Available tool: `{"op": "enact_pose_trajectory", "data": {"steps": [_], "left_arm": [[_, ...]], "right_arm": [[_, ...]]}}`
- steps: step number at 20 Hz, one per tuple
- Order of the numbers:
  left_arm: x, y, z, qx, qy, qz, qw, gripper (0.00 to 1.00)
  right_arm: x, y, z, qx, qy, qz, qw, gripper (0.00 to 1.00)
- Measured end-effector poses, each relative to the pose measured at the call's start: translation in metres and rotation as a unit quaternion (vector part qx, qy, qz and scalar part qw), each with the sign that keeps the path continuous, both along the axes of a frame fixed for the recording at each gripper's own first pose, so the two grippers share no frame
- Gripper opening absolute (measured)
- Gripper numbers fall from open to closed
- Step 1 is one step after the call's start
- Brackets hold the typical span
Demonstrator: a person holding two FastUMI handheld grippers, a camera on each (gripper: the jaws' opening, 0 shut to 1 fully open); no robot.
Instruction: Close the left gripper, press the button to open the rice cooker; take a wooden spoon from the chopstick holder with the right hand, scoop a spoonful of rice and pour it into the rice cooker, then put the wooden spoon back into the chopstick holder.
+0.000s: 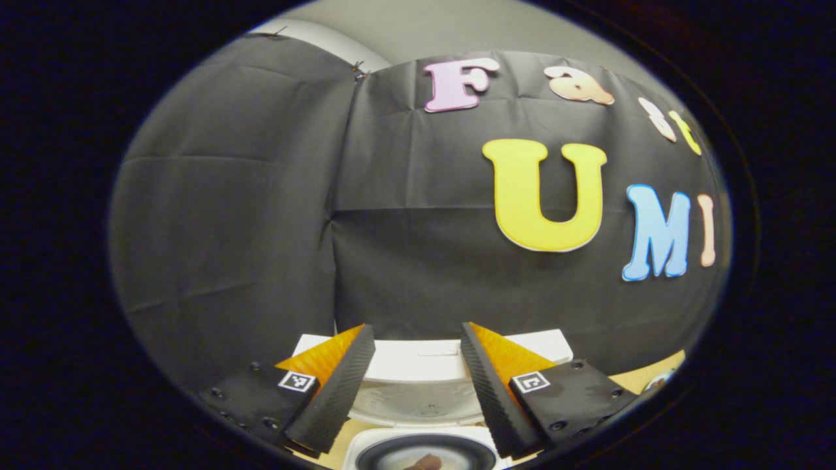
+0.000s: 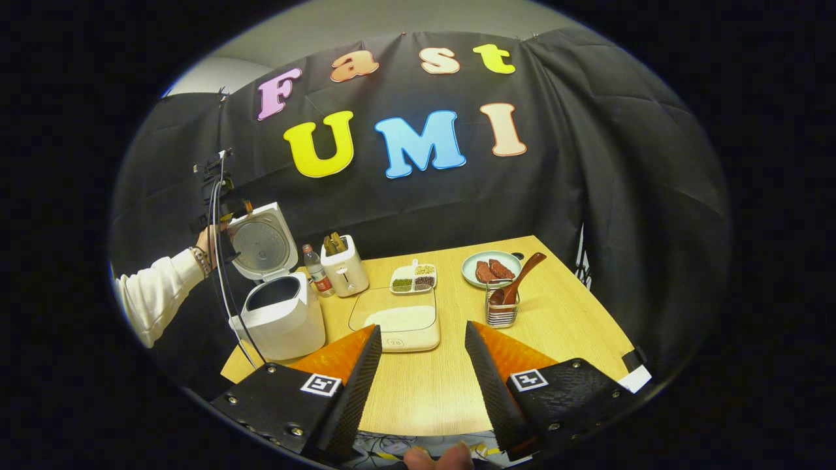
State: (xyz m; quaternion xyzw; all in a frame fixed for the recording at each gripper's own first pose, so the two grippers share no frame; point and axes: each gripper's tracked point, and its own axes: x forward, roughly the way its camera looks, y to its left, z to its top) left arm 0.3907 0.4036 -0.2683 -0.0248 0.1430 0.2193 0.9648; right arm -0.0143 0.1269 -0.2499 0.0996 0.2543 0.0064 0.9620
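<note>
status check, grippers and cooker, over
Left gripper open above rice cooker, lid up. Right gripper open, empty. Wooden spoon in chopstick holder, path clear.

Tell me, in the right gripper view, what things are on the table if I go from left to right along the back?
Rice cooker with its lid up → water bottle → toaster → little tray of beans → plate with meat slices → wooden spoon, leaning in the chopstick holder just in front of the plate.
</note>
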Motion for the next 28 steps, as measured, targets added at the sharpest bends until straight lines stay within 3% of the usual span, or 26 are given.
{"op": "enact_pose_trajectory", "data": {"steps": [3,6,9,10,11,12,13,15,16,17,18,20,25,28], "left_arm": [[-0.013,-0.010,0.004,0.004,-0.006,-0.011,1.000,0.90],[-0.038,-0.026,0.003,0.011,-0.010,-0.026,1.000,1.00],[-0.061,-0.045,-0.012,0.006,0.006,-0.050,0.999,0.93],[-0.069,-0.063,-0.042,-0.048,0.045,-0.072,0.995,0.98],[-0.093,-0.077,-0.074,-0.106,0.089,-0.067,0.988,0.99],[-0.102,-0.076,-0.087,-0.133,0.085,-0.060,0.986,0.95],[-0.103,-0.069,-0.090,-0.141,0.066,-0.047,0.987,0.99],[-0.112,-0.059,-0.078,-0.107,0.033,-0.051,0.992,1.00],[-0.108,-0.060,-0.063,-0.085,0.021,-0.061,0.994,0.93],[-0.104,-0.062,-0.042,-0.065,0.008,-0.067,0.996,0.93],[-0.093,-0.059,-0.016,-0.051,-0.010,-0.068,0.996,0.97],[-0.061,-0.041,0.032,-0.021,-0.037,-0.051,0.998,0.92],[0.003,-0.006,0.047,-0.012,-0.005,-0.012,1.000,0.94],[0.025,-0.003,0.037,-0.001,0.026,-0.012,1.000,0.93]], "right_arm": [[0.001,0.004,-0.003,0.001,0.003,0.005,1.000,0.79],[0.000,0.007,-0.007,0.002,0.006,0.009,1.000,0.79],[-0.001,0.008,-0.009,0.009,0.010,0.006,1.000,0.79],[-0.002,0.008,-0.011,0.009,0.011,0.006,1.000,0.79],[-0.001,0.008,-0.009,0.009,0.008,0.007,1.000,0.79],[0.000,0.006,-0.006,0.007,0.002,0.005,1.000,0.79],[-0.001,0.005,-0.006,0.004,0.003,0.005,1.000,0.79],[0.000,0.005,-0.007,0.001,0.003,0.006,1.000,0.79],[0.000,0.007,-0.010,0.003,0.006,0.008,1.000,0.79],[0.001,0.009,-0.013,0.004,0.012,0.009,1.000,0.79],[0.002,0.012,-0.014,0.008,0.013,0.010,1.000,0.79],[0.004,0.019,-0.015,0.013,0.014,0.014,1.000,0.79],[0.003,0.023,-0.018,0.014,0.016,0.018,1.000,0.79],[0.000,0.017,-0.023,0.017,0.024,0.010,1.000,0.79]]}}
